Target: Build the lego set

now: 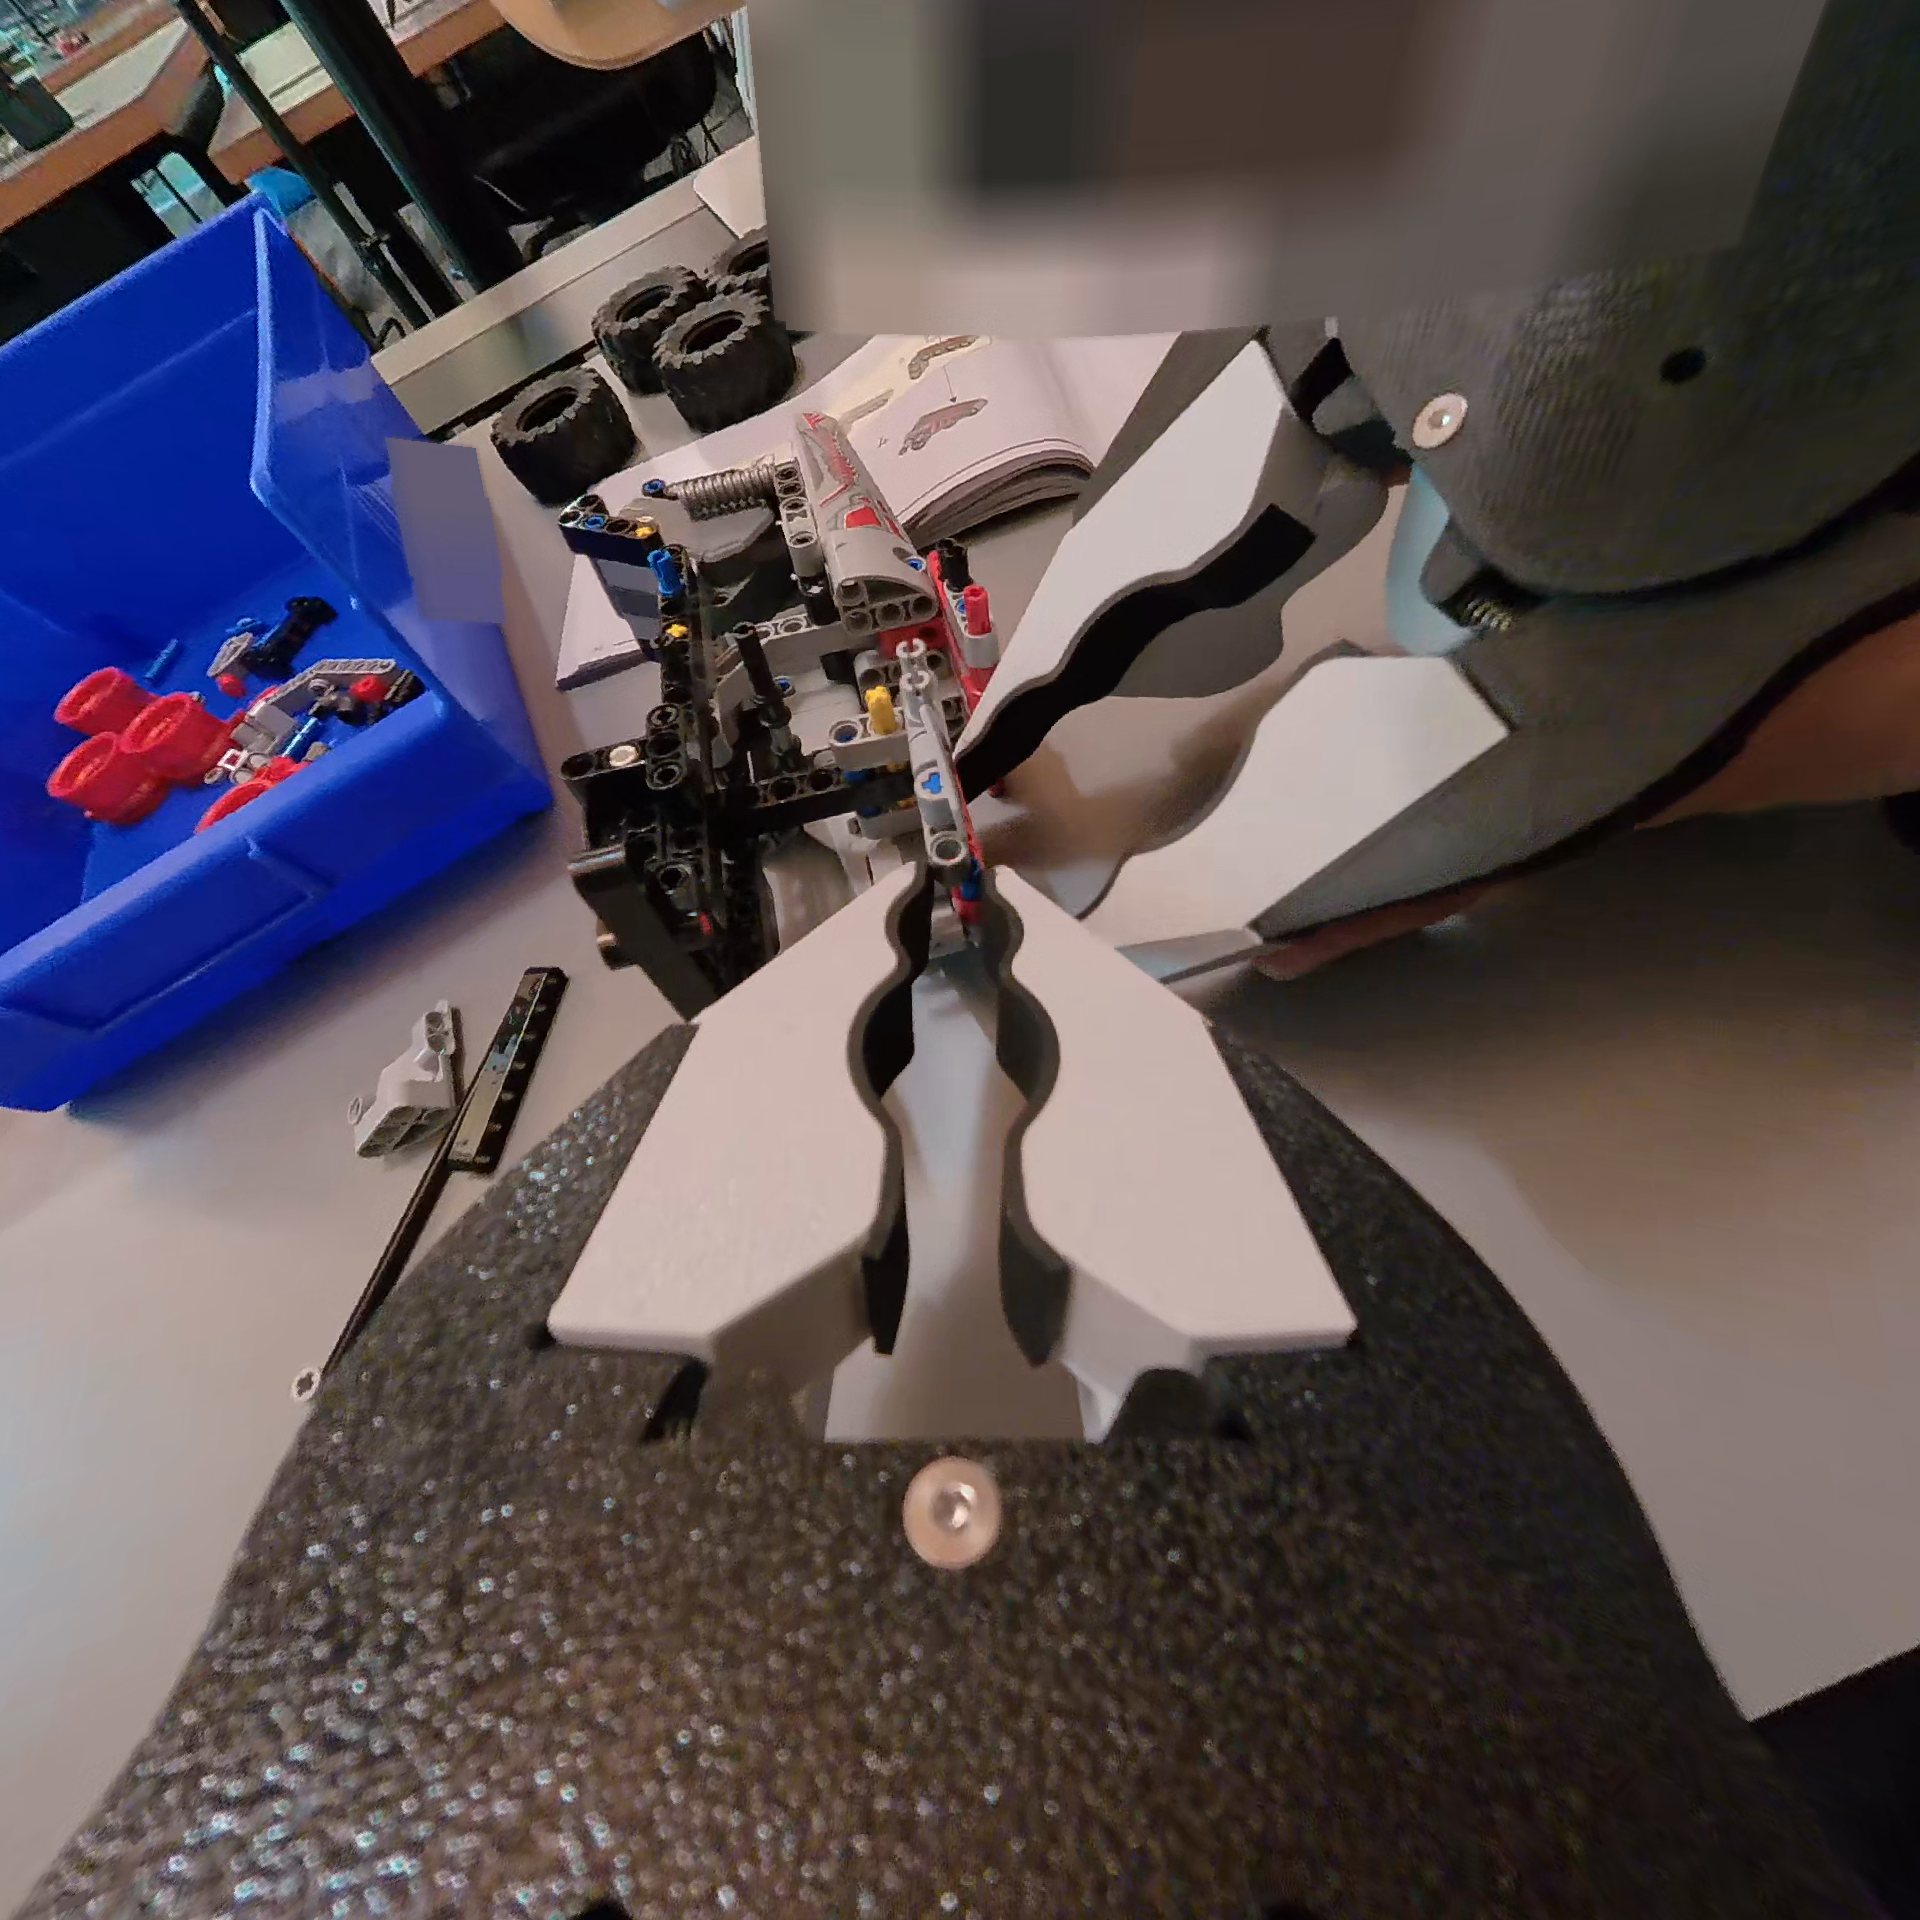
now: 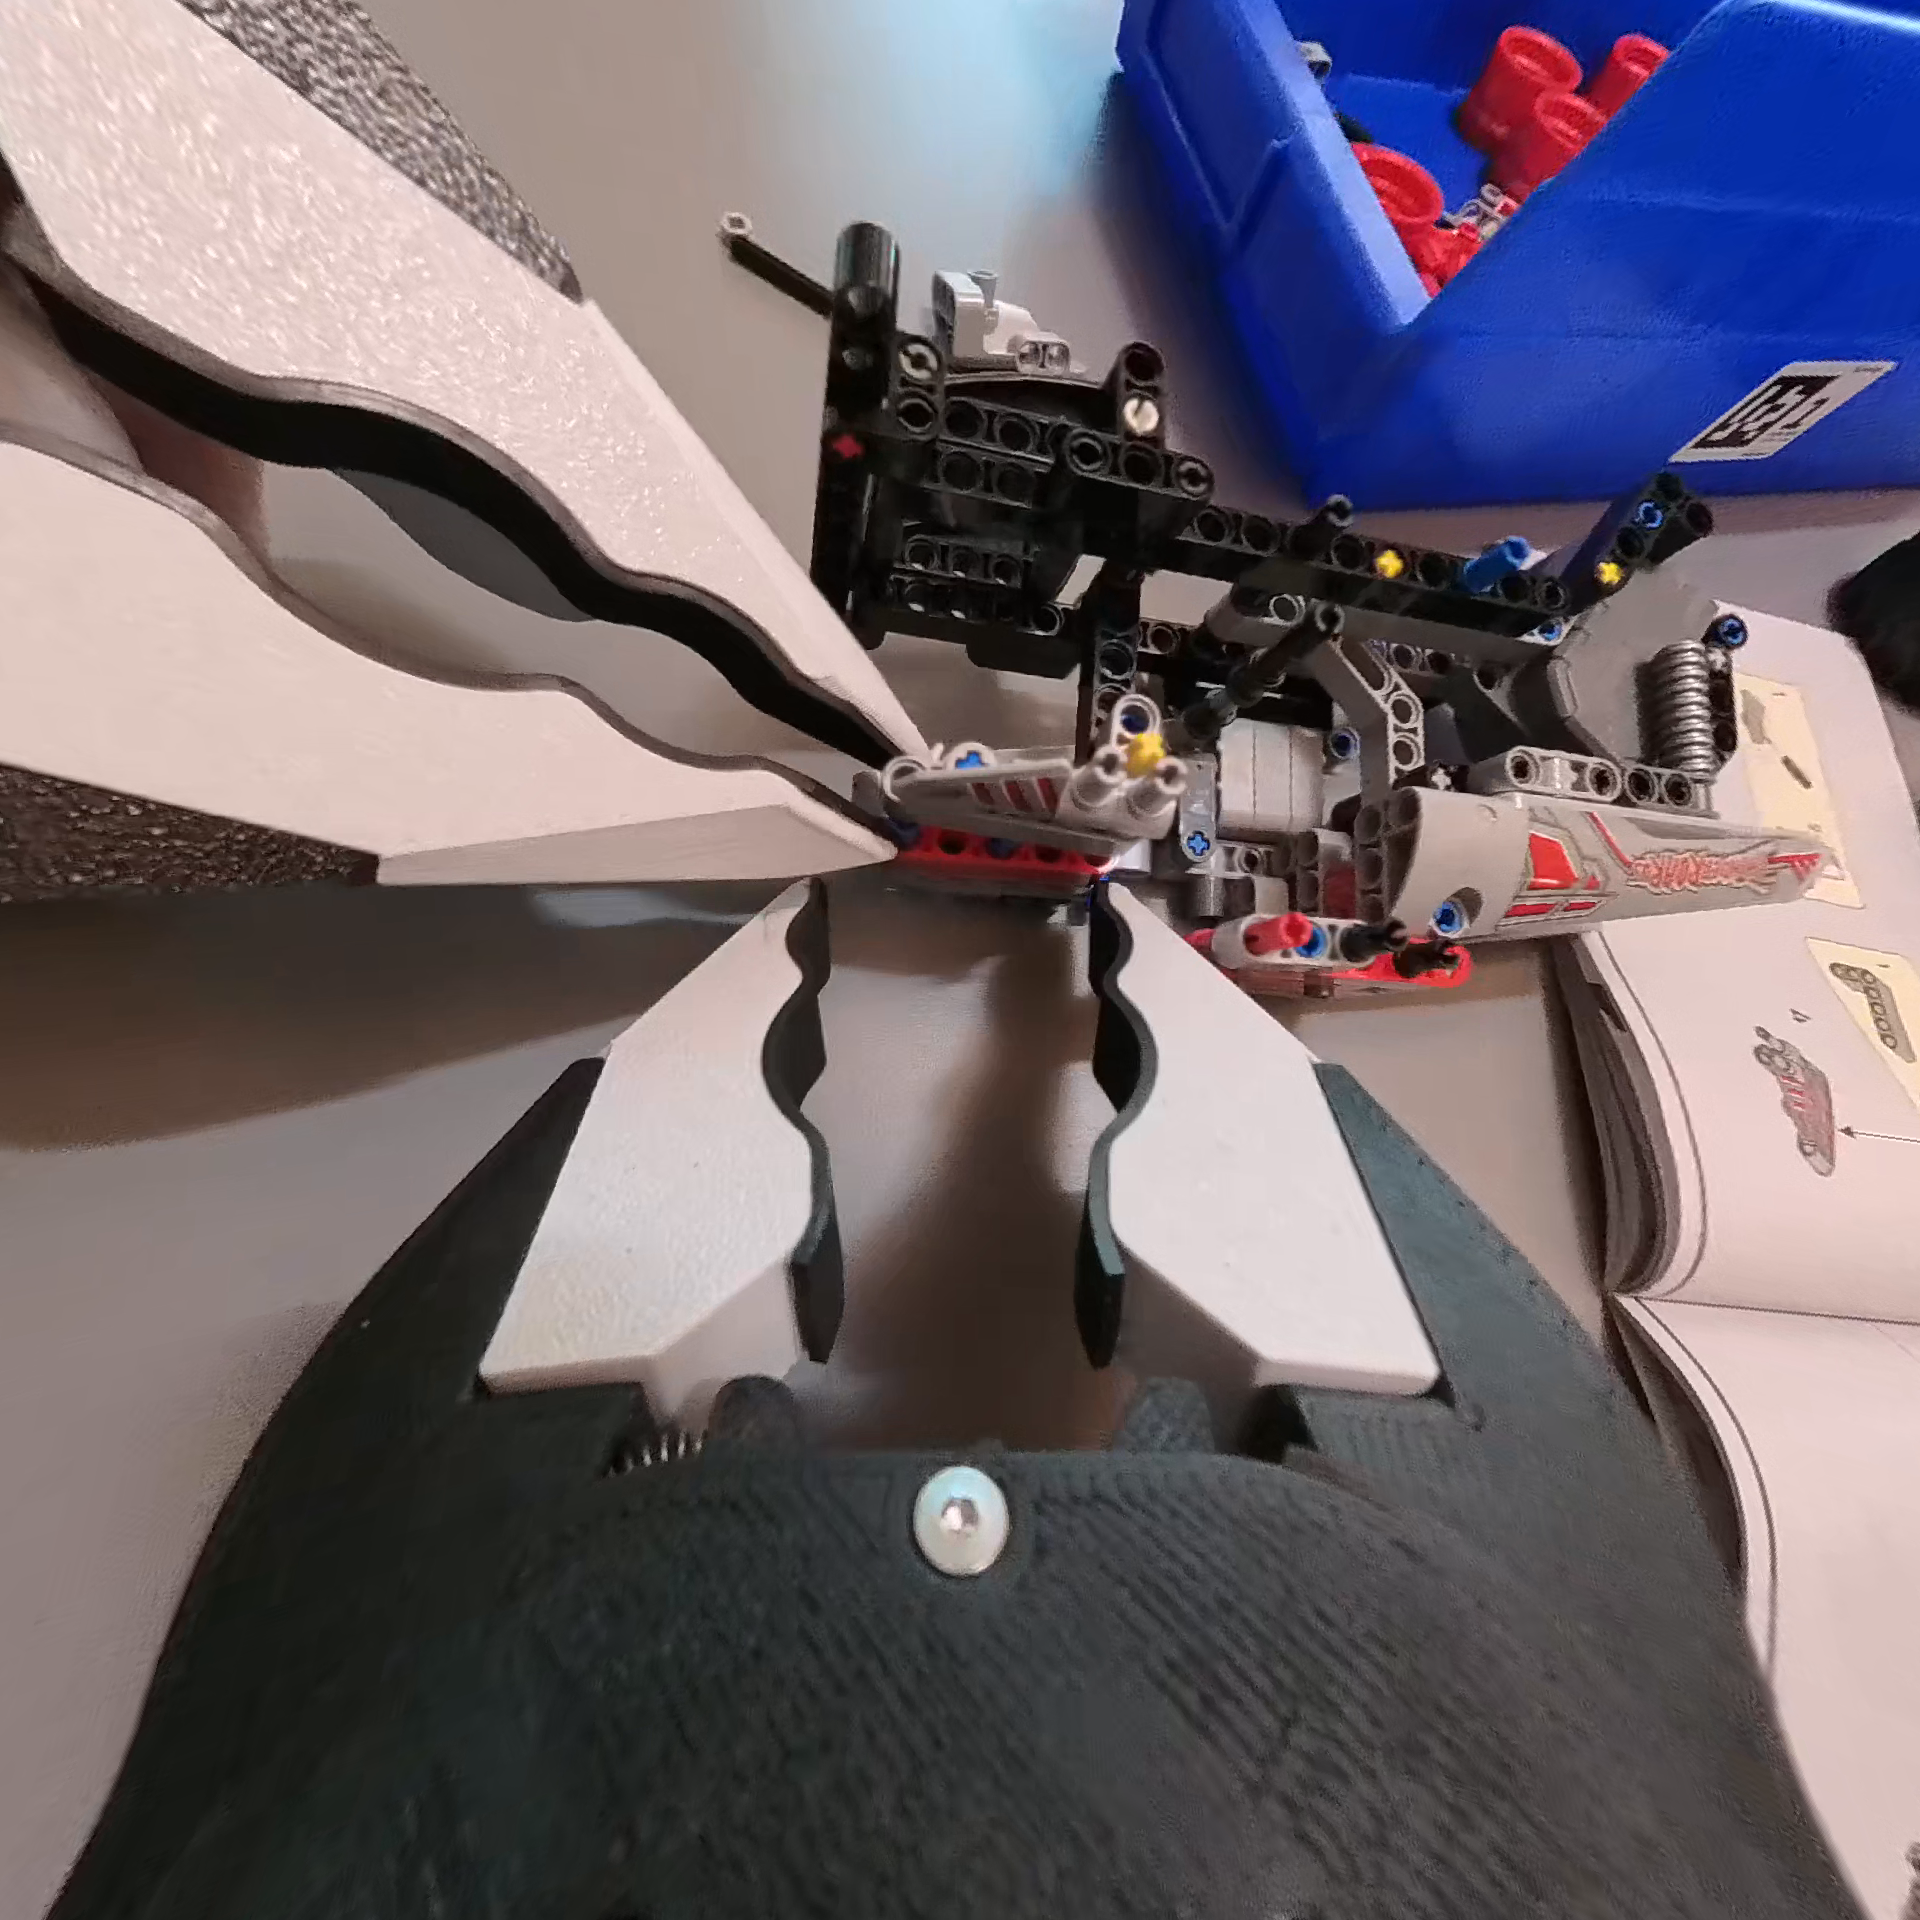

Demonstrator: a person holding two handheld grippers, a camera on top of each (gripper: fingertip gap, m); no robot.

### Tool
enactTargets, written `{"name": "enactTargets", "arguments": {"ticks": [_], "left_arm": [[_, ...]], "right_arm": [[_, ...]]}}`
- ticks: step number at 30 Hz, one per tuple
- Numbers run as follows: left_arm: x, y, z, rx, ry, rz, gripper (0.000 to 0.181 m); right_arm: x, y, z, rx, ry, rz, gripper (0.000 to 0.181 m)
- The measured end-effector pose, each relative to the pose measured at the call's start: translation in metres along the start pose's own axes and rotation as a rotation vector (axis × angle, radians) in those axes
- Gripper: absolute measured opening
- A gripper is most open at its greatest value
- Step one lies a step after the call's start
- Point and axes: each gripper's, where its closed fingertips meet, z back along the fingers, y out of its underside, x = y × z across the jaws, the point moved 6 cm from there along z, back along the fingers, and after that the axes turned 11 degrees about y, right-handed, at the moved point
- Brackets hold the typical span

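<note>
The half-built lego vehicle (image 1: 717,748) has a black frame, grey beams and a grey panel with red markings (image 1: 852,499), and stands on the grey table. My left gripper (image 1: 951,914) is shut on the near end of its grey and red side strip (image 1: 940,800). In the right wrist view the left gripper (image 2: 894,826) comes in from the left onto that strip (image 2: 987,795). My right gripper (image 2: 956,899) is open and empty, its tips just short of the vehicle's (image 2: 1039,499) red beam (image 2: 997,857). It also shows at the right of the left wrist view (image 1: 1023,831).
A blue bin (image 1: 312,883) on the left holds red wheel hubs (image 1: 125,738) and small parts. Black tyres (image 1: 707,343) stand behind the vehicle. An open instruction booklet (image 1: 997,416) lies beyond it. A loose grey piece (image 1: 410,1091), black beam (image 1: 514,1060) and black axle (image 1: 384,1268) lie on the table. The loose grey piece (image 1: 410,1091) is about 15 cm from both grippers' fingertips. It turns up in the right wrist view (image 2: 982,321) as well.
</note>
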Motion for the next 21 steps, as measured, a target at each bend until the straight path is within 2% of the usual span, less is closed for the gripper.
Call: {"name": "enactTargets", "arguments": {"ticks": [8,11,13,14,16,18,21], "left_arm": [[-0.003,-0.003,-0.003,-0.009,0.061,-0.001,0.009],[-0.005,-0.004,-0.002,-0.016,0.127,-0.03,0.014],[-0.005,-0.011,0.01,-0.033,0.168,-0.058,0.011],[-0.004,-0.019,0.019,-0.063,0.202,-0.083,0.003],[0.009,-0.039,0.038,-0.103,0.243,-0.138,0.0],[0.031,-0.054,0.043,-0.041,0.309,-0.225,0.0],[0.057,-0.068,0.027,0.12,0.5,-0.412,0.0]], "right_arm": [[-0.002,0.001,-0.001,0.013,0.017,-0.013,0.049],[-0.003,0.005,0.004,0.016,0.022,-0.02,0.05],[-0.002,0.008,0.011,0.007,0.021,-0.035,0.05],[-0.002,0.008,0.015,-0.003,0.02,-0.05,0.05],[0.0,0.007,0.022,-0.036,0.023,-0.098,0.051],[-0.001,0.001,0.028,-0.081,0.04,-0.186,0.051],[-0.006,-0.004,0.031,-0.11,0.092,-0.364,0.046]]}}
